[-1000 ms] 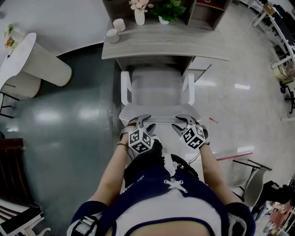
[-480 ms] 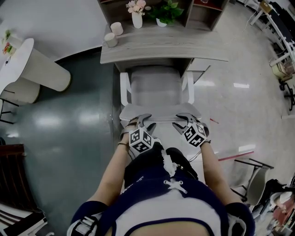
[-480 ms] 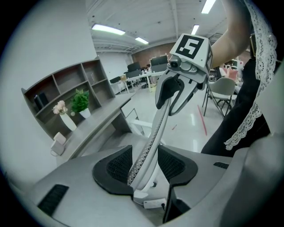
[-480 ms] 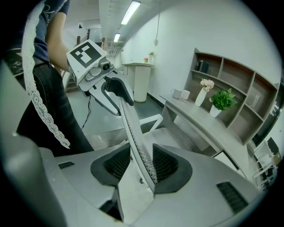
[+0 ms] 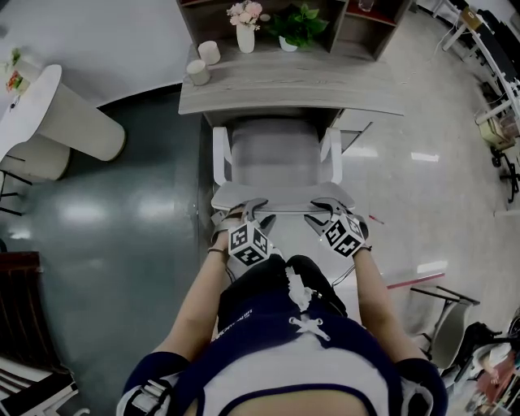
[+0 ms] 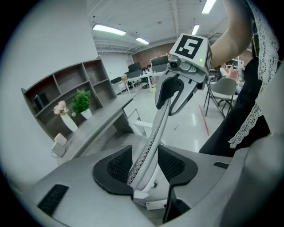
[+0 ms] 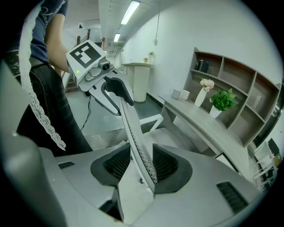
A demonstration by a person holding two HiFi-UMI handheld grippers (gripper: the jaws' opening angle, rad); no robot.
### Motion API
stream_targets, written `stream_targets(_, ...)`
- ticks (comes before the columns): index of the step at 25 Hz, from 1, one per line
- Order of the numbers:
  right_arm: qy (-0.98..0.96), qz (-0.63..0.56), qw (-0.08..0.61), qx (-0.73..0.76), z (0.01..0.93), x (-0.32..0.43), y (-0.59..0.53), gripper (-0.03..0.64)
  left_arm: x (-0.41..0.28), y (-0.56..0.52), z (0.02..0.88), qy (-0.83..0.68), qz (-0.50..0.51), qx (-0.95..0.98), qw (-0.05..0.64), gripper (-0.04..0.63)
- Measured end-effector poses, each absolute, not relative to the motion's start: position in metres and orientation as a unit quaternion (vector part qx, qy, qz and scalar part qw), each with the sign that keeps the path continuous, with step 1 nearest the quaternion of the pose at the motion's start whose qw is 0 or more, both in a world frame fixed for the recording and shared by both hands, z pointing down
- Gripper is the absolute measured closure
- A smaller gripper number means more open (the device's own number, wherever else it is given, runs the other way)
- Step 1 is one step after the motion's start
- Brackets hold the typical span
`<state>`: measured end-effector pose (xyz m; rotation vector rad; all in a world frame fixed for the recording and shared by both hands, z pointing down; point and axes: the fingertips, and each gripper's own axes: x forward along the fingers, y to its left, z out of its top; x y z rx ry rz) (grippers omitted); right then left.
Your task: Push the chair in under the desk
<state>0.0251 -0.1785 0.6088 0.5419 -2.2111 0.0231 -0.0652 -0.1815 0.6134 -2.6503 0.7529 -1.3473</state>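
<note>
The white mesh-backed chair (image 5: 276,154) stands partly under the grey wooden desk (image 5: 325,83), with two pale cups (image 5: 197,71) on the desk's left end.

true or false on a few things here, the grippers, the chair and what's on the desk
1. The chair backrest stands between the jaws of both the left gripper and the right gripper. True.
2. A laptop lies on the desk. False: it bears two cups, a vase of flowers and a potted plant.
3. The chair has white armrests. True.
4. In the head view the cups stand at the desk's right end. False: they stand at its left end.
</note>
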Motion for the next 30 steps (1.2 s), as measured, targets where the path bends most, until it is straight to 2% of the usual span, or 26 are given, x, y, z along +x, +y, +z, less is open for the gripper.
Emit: stream_targets(30, -0.879, -0.011, 0.424, 0.217, 0.606, 0.021, -0.211, 0.472, -0.069, -0.210, 0.610, 0.250, -0.433, -0.865, 0.035, 0.417)
